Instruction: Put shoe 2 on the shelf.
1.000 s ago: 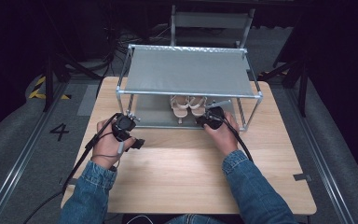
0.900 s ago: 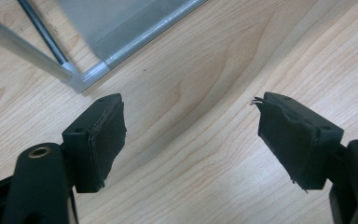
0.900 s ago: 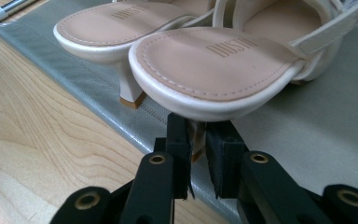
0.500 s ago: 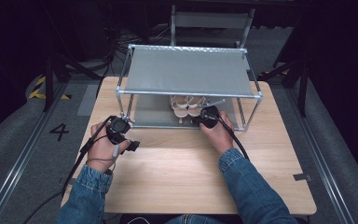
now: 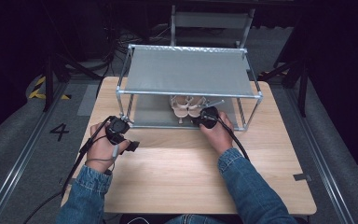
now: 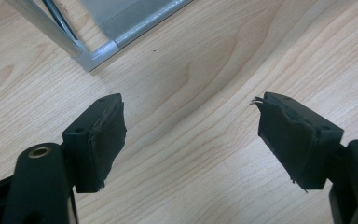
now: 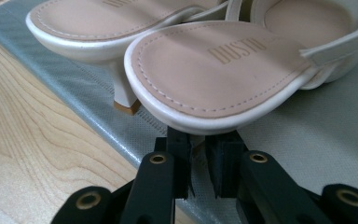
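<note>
Right gripper is reaching under the top shelf of the metal rack, sitting at the front edge of the lower grey shelf. Its jaws are standing nearly closed, a thin slit between them, tucked beneath the heel end of the nearer sandal; the sole's rim is overhanging the jaw tips, so I cannot tell whether they are pinching the heel or merely sitting under it. The second sandal is lying just beyond and to the left of the jaws, touching the first, its short heel resting on the shelf. In the high view the pair of sandals is showing pale on the lower shelf, directly ahead of the right gripper. Left gripper is hovering over bare wooden table with its jaws spread wide, holding nothing; the rack's front corner post is lying ahead and to the left of its jaws, apart from them. In the high view the left gripper is sitting just in front of that corner.
</note>
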`<state>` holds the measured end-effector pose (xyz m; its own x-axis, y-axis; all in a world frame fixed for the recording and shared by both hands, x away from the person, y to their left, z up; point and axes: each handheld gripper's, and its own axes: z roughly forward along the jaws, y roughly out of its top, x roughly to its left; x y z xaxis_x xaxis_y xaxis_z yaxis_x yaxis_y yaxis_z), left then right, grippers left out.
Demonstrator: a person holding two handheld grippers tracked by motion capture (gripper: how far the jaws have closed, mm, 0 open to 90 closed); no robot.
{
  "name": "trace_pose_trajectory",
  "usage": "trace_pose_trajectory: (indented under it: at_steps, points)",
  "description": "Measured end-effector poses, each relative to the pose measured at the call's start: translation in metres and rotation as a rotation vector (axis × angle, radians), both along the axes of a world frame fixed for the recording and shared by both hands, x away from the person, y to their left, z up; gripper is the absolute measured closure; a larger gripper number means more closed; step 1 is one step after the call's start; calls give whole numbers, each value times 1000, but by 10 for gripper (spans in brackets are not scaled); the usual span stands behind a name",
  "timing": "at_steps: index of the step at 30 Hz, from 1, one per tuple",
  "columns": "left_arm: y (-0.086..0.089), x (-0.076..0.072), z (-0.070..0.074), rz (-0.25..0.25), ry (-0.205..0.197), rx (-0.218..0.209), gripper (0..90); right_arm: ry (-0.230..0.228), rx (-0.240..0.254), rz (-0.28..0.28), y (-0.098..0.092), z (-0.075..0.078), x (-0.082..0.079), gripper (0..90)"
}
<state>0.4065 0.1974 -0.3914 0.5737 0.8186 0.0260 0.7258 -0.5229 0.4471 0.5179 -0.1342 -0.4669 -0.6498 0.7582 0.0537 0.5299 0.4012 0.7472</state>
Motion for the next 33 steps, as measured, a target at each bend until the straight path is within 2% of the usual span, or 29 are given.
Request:
trace_pose_trajectory:
  at_steps: [8,10,15,19,22,23,25,27,30,33]
  points:
    - [0,2,0,-7,-3,4,237,-1,-4,-14,-1,0,-2,796]
    - [0,3,0,-9,-3,5,237,-3,17,-28,-2,2,-5,736]
    - [-2,4,0,-13,-4,4,237,-50,-17,-46,-5,13,-17,676]
    - [-4,6,1,-11,-6,-4,236,-60,5,-42,-13,24,-26,634]
    - [-5,8,-1,-21,-3,4,236,-58,16,-41,-22,36,-37,613]
    - [-5,8,-1,-21,-3,4,236,-58,16,-41,-22,36,-37,613]
    - [-5,8,-1,-20,1,4,236,-35,22,-41,-27,43,-43,603]
    - [-7,8,-1,-21,-2,12,236,-43,18,-45,-35,50,-49,585]
    - [-9,7,0,-27,-9,25,236,-30,16,-48,-44,59,-56,574]
    - [-9,7,2,-27,-10,14,235,-26,14,-52,-56,68,-66,560]
